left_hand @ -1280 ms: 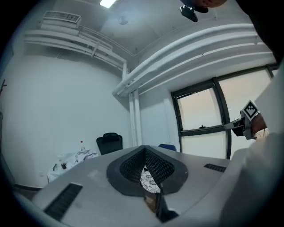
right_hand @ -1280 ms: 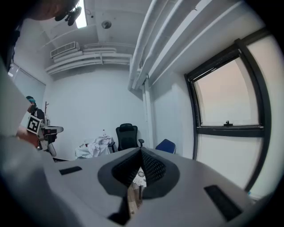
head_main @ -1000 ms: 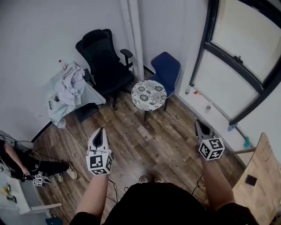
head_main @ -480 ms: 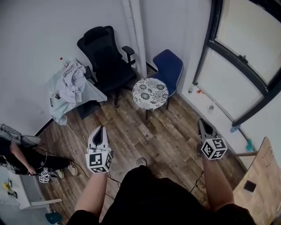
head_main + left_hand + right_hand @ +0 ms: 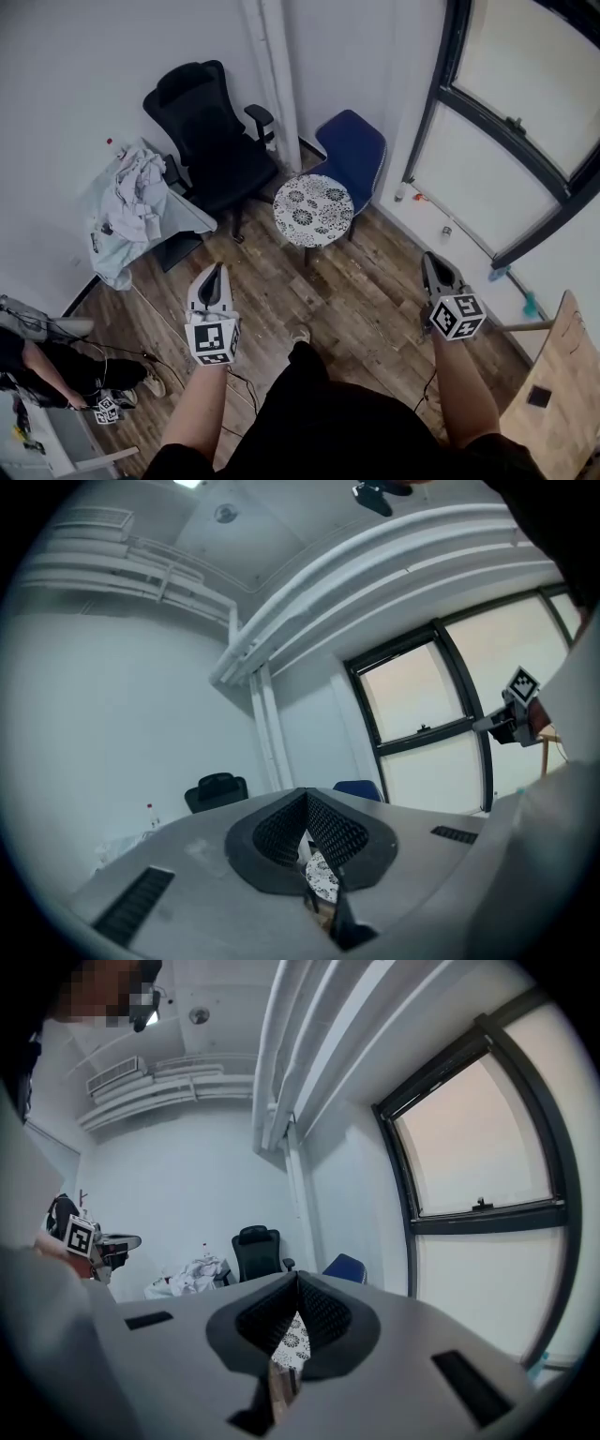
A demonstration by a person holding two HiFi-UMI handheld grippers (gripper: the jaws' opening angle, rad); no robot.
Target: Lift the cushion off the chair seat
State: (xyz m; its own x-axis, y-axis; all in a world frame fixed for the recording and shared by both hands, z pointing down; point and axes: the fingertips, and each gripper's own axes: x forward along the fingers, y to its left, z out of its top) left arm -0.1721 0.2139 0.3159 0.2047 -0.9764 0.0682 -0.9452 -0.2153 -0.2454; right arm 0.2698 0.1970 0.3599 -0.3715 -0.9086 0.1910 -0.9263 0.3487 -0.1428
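Your left claw [image 5: 217, 274] is sitting closed and empty, its two jaws meeting at the tip, and your right claw [image 5: 429, 262] is doing the same, pressed together with nothing between its jaws. You are holding both out in front of you above the wooden floor [image 5: 347, 300], well apart from each other and well short of the target. The round patterned cushion [image 5: 313, 210] is lying flat on the seat of the blue chair [image 5: 356, 150] at your twelve o'clock, with the chair's back rising at the cushion's one o'clock and the black office chair [image 5: 211, 131] standing at its ten o'clock. So nothing of the task is looking done yet: you are only approaching, and the reach, the opening of the jaws, the grip on the rim and the lift are all waiting. The seat itself is hiding under the cushion, so I am not making out whether anything is tying the two together. Each gripper view is showing only a sliver of the pattern beneath its jaws. A person [image 5: 42, 370] at your eight o'clock is being cut off by the frame edge.
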